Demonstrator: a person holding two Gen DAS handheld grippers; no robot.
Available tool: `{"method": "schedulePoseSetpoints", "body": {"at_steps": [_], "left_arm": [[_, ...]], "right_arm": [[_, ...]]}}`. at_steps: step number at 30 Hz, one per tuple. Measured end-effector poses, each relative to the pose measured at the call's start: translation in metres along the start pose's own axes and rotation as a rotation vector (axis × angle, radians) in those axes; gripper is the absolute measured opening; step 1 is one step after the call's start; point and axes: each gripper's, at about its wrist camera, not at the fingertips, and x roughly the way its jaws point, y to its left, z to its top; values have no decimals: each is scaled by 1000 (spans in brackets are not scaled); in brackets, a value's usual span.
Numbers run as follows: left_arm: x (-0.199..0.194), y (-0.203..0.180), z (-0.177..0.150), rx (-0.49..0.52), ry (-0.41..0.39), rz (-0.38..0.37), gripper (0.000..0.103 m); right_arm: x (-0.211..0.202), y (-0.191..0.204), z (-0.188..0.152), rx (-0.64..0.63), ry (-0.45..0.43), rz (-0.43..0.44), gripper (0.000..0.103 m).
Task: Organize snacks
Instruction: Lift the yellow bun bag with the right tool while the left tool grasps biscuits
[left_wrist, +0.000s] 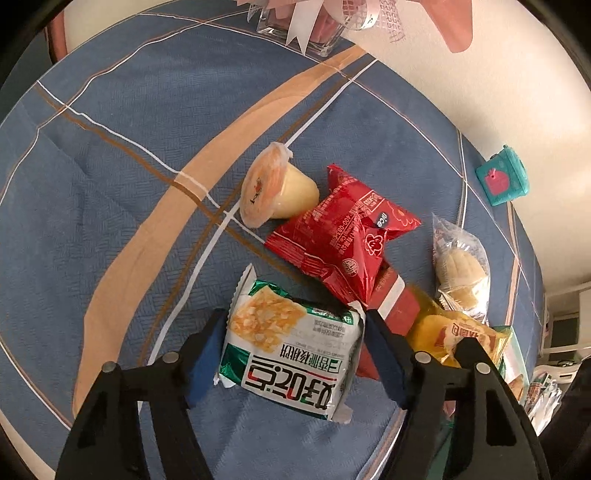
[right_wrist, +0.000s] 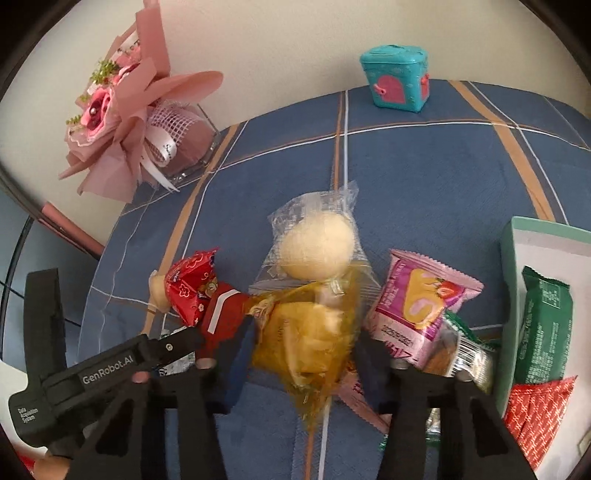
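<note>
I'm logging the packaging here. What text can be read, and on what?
"nice": on the red snack packet.
"GenRobot.AI" and "Data Acquisition System": on the left gripper, seen from the right wrist camera.
Large upside-down Korean-style lettering on the white and green packet: not readable for certain.
Small print on the pink packet and yellow packet: too blurred.

Left claw (left_wrist: 293, 343) clamping white-green snack pack (left_wrist: 291, 350), blue tablecloth (left_wrist: 129, 184)
</note>
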Motion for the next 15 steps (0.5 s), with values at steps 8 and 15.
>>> {"method": "schedulePoseSetpoints", "body": {"at_steps": [8, 15], "left_arm": [[-5, 1, -6, -5, -9, -23, 64], [-18, 2, -12, 0, -41, -25, 63]], "right_arm": [[-10, -4, -2, 31, -3, 30, 41], [-37, -2, 2, 29, -47, 53, 41]]}}
